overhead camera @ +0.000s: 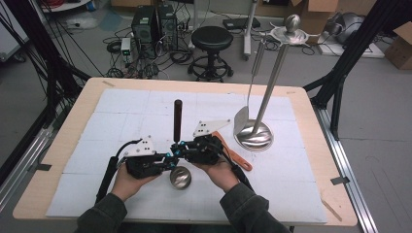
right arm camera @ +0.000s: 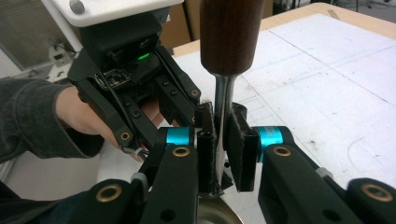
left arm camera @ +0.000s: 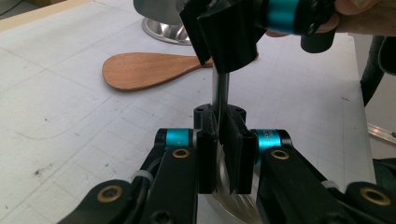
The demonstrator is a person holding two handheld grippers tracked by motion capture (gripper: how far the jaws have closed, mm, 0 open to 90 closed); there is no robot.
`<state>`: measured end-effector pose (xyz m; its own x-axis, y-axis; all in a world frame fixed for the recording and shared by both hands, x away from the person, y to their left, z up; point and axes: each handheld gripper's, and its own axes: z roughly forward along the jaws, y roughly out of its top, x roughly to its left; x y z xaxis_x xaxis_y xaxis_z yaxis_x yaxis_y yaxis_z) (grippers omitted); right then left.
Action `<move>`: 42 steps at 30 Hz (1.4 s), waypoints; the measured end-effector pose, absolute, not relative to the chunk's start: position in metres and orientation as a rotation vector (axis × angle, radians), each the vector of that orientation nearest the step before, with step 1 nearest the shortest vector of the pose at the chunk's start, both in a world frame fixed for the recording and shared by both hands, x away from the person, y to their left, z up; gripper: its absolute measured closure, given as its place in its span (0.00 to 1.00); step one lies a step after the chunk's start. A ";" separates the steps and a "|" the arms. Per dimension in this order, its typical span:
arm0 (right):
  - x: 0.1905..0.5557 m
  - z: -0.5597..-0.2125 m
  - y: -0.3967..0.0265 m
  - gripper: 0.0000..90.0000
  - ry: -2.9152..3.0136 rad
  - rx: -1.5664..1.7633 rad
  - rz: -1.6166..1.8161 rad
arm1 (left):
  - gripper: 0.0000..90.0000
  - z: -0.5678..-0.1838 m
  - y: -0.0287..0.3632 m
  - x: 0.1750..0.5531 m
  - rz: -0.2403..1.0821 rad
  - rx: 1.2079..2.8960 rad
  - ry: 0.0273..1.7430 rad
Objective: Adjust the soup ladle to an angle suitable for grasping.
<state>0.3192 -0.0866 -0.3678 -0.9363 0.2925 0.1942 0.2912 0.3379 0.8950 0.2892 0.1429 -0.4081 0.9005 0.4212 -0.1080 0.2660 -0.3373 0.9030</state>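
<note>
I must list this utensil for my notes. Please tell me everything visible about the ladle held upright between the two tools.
The ladle has a dark wooden handle, a thin shiny metal stem and a round steel bowl low above the white mat. It stands upright. The left tool and right tool both clamp its stem from opposite sides, below the handle.

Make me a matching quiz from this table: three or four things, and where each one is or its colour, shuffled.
Things:
1 ladle
2 wooden spatula
3 stool
4 metal stand

Places:
A on the floor beyond the table
B lying flat on the table
C held upright by both tongs
D standing on the table, a utensil hanging from it

Pairs: 1-C, 2-B, 3-A, 4-D
</note>
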 end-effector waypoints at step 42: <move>0.305 -0.317 -0.096 0.81 2.298 0.557 1.830 | 0.80 -0.381 0.135 0.284 0.293 1.862 0.494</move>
